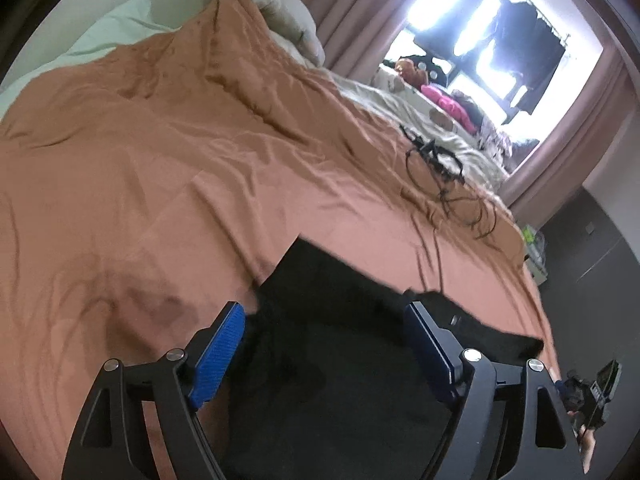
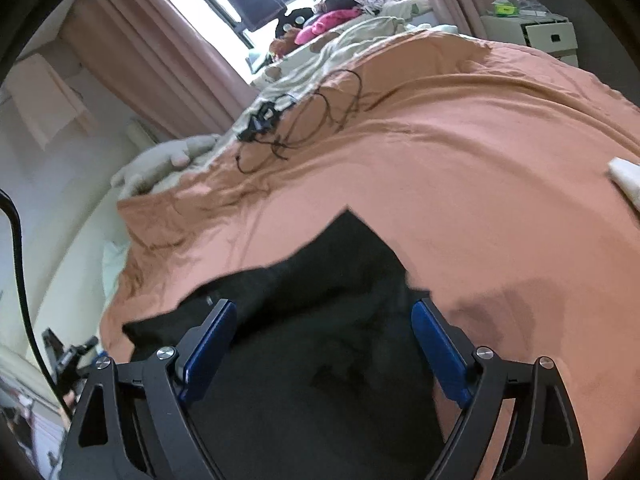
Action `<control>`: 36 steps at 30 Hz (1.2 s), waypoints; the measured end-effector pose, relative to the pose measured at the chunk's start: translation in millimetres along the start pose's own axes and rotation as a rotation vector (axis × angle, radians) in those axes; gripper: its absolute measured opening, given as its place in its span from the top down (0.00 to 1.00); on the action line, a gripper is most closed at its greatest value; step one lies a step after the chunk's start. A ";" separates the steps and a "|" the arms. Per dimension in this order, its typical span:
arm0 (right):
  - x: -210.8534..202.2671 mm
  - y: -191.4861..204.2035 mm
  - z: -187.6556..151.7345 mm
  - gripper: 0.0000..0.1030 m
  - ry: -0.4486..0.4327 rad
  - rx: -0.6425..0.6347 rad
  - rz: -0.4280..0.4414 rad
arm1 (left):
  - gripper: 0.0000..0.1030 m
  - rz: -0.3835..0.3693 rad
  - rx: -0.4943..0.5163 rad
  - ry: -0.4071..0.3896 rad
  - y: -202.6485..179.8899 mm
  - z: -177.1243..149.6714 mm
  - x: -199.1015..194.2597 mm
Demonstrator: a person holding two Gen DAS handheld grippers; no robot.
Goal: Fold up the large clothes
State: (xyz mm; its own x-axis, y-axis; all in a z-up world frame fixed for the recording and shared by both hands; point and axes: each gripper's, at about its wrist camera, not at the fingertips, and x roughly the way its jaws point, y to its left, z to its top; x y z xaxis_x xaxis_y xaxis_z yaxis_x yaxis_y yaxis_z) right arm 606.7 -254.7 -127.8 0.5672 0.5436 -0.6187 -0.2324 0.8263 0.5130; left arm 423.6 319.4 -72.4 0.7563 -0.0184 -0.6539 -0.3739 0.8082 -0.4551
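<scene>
A black garment [image 1: 340, 280] lies on the orange bedsheet [image 1: 160, 160] at the near edge of the bed. In the left wrist view my left gripper [image 1: 326, 312] stands open just above it, blue pads wide apart, and the cloth lies below the gap without being pinched. The same garment [image 2: 340, 264] fills the lower middle of the right wrist view, one corner pointing up the bed. My right gripper [image 2: 324, 308] is open over it too, with nothing pressed between its pads.
A tangle of black cable [image 1: 440, 176] lies further up the orange sheet [image 2: 480, 160]. Rumpled pale bedding [image 2: 352, 36] and a heap of clothes [image 1: 448, 106] sit by the curtained window. A white drawer unit [image 2: 536, 32] stands beyond the bed.
</scene>
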 end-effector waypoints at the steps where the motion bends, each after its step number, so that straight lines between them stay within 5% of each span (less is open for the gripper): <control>1: -2.0 -1.0 -3.5 0.13 0.007 -0.005 -0.004 | 0.20 0.008 0.009 0.004 1.8 -4.3 -3.0; 14: -36.7 -2.5 -80.9 0.14 0.117 -0.043 -0.060 | 0.30 0.087 0.100 0.157 17.1 -85.0 -29.3; 24: -65.1 -29.2 -140.1 0.18 0.137 0.035 -0.064 | 0.34 0.091 0.069 0.218 35.5 -136.4 -53.8; 31: -75.6 -51.2 -164.0 0.20 0.134 0.152 0.020 | 0.47 0.105 0.014 0.251 52.2 -159.7 -62.6; 36: -76.4 -54.2 -171.9 0.21 0.133 0.210 0.085 | 0.47 0.079 -0.058 0.267 66.7 -170.0 -66.4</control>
State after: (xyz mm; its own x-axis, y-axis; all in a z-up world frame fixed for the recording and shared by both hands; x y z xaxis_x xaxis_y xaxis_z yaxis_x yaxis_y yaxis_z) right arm 440.2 -315.7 -210.6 0.4403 0.6361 -0.6337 -0.0978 0.7355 0.6704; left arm 257.2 274.4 -162.1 0.5585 -0.1171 -0.8212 -0.4621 0.7782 -0.4252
